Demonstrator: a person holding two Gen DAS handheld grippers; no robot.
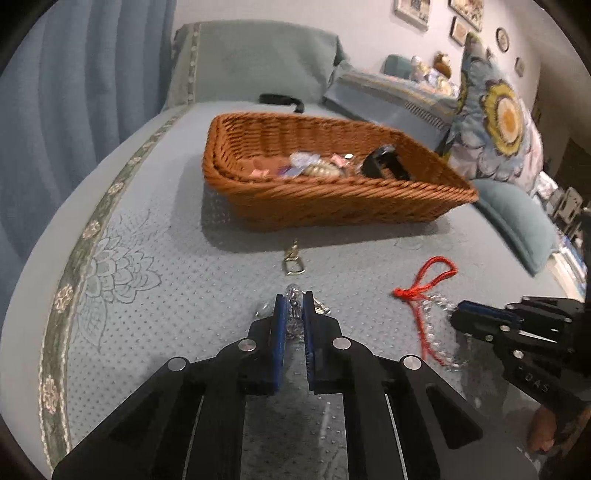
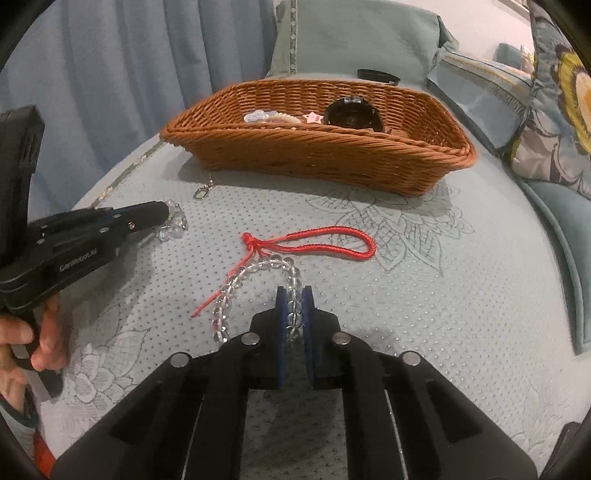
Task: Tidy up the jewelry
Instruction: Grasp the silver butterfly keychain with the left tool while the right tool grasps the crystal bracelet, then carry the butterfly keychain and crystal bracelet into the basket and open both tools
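Woven wicker basket (image 1: 332,206); glossy clear bead bracelet (image 2: 236,284); matt quilted cloth bedspread (image 2: 424,295).

The small pieces in the wicker basket (image 1: 332,199) are half hidden by its near wall and cannot be told apart. The gold clasp (image 1: 293,265) chain is lost in the basket's shadow. The framed pictures (image 1: 461,14) are cut off by the top edge.
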